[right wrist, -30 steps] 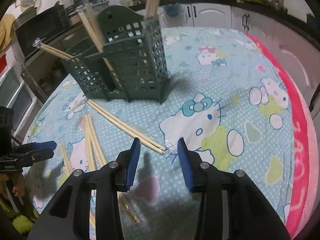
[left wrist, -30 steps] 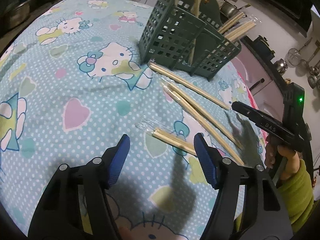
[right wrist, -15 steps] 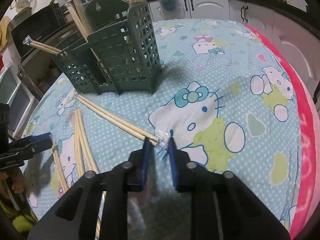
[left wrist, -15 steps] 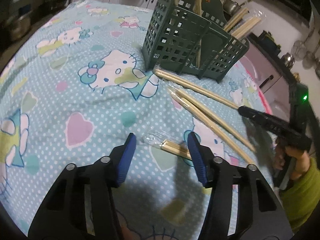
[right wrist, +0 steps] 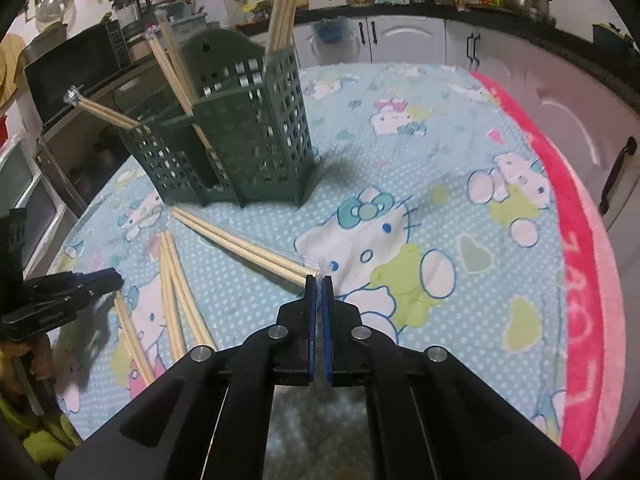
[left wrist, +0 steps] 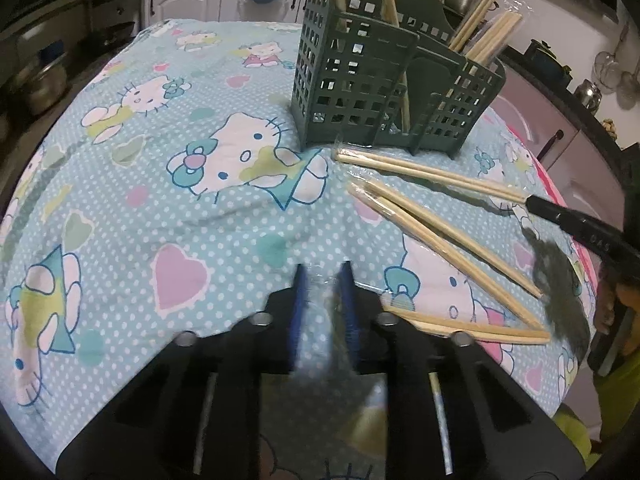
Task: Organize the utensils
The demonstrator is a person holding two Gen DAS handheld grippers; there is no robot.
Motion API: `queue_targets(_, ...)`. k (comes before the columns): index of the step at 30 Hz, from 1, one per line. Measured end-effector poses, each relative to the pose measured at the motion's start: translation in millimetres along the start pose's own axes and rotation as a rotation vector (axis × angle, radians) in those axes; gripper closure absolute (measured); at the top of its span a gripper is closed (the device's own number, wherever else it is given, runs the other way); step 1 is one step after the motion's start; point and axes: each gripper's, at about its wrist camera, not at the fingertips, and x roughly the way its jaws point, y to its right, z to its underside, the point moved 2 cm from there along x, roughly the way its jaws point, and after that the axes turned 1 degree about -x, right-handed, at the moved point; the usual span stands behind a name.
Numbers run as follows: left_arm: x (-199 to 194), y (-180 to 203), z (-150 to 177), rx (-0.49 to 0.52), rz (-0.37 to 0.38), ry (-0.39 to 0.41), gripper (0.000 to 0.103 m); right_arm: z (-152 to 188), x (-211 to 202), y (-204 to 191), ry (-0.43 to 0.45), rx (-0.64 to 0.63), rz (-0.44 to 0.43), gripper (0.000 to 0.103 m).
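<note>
1. Our right gripper [right wrist: 319, 280] has just been closing, and its blue jaws now pinch the clear wrapper tail at the near end of a wrapped chopstick pair [right wrist: 240, 246], whose far end points toward eleven o'clock at the foot of the green utensil caddy [right wrist: 248, 136].
2. Our left gripper [left wrist: 323, 276] has also just been closing; its jaws stand nearly together on crinkled clear film, the wrapper end of a second wrapped pair [left wrist: 464, 326] that runs out toward three o'clock in the left wrist view. Blur keeps us from telling how firmly that film is caught.
3. We judge these pairs light and stiff, but the film is thin, slick and easily torn, so a grip on the wood just behind the wrapper tail would hold better than the tail alone.
4. Outward, a third pair [left wrist: 440, 236] lies loose on the Hello Kitty cloth [left wrist: 160, 200], between the two held ones at about two o'clock.
5. The caddy stands at twelve o'clock with chopsticks already upright in its compartments [right wrist: 282, 8].
6. Long sticks held by one end will droop and swing.
</note>
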Motion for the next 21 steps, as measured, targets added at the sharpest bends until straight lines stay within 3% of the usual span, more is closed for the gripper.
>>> queue_targets(8,-17,4,6,-0.019,0.091,0.006,0.101,-9,-27,-9,0.063,-0.015,0.004,0.1)
queue_targets(21,-79,36,-23,0.019,0.2,0.156,0.102,-28,-84,-43,0.194,-0.075,-0.046,0.101)
